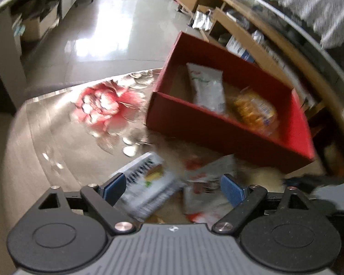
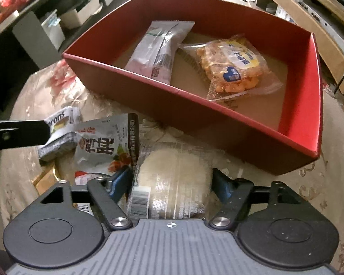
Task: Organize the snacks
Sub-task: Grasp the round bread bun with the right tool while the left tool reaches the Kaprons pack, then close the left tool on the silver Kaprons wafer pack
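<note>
Between the blue pads of the right gripper (image 2: 170,184) sits a round pale bun in clear wrapping (image 2: 172,183); the jaws straddle it closely, but whether the pads already press on it cannot be told. Just to its left lie a white pouch with bold dark characters (image 2: 105,146) and, beyond that, a small striped grey packet (image 2: 57,135), all on a worktop (image 2: 34,96) covered in a floral cloth. The left gripper (image 1: 173,186) hangs over those two packets with its jaws wide apart, holding nothing; its view is blurred. Behind them stands a red box (image 2: 172,105), already holding a long white sachet (image 2: 158,48) and a clear bag of orange snacks (image 2: 231,66). To do this step well, the right gripper should probably squeeze only lightly so the soft bun is not crushed, lift it over the near wall, and set it in the bare space at the box's front right.
</note>
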{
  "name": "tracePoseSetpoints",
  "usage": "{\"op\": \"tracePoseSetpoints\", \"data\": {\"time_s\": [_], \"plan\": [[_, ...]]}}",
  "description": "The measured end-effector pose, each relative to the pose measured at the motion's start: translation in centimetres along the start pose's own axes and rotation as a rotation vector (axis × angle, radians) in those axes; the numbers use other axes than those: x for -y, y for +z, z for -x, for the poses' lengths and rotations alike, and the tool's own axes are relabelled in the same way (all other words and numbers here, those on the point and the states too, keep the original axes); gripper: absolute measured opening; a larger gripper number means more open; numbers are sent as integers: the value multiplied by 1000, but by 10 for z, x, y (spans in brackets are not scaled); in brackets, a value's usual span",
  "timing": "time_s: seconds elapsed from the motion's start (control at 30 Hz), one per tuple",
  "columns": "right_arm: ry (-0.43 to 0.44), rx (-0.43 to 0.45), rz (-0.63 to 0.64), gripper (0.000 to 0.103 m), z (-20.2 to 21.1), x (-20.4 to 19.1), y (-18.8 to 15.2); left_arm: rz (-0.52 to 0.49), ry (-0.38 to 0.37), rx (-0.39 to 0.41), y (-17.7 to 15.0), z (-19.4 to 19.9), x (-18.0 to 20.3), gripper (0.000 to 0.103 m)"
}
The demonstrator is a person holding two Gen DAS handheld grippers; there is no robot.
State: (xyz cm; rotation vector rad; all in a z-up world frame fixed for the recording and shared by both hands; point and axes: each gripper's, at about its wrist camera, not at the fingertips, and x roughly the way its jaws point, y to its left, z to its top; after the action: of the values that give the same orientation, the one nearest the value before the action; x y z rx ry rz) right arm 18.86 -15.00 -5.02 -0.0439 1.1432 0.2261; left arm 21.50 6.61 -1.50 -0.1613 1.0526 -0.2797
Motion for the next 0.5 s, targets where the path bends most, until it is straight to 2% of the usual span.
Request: {"op": "tracePoseSetpoints", "data": {"time_s": [0.07,0.13,0.33,0.43,0.5], "plan": [[-11,-3,29,72,2,-3,-2,-56,32,-12,2,-7,-1,92],[-8,-8,48,70,3,-3,-4,-92,27,-27,5,-14,-3,92],[9,-20,62,68,6,2,-9,-199,28,-63,11,-30,1,92],[21,-23,59,67,7,4,-9,-227,25,-107,6,-41,6,94],[27,-24,53,67,8,5,-9,-243,33,-102,3,-42,9,94]]}}
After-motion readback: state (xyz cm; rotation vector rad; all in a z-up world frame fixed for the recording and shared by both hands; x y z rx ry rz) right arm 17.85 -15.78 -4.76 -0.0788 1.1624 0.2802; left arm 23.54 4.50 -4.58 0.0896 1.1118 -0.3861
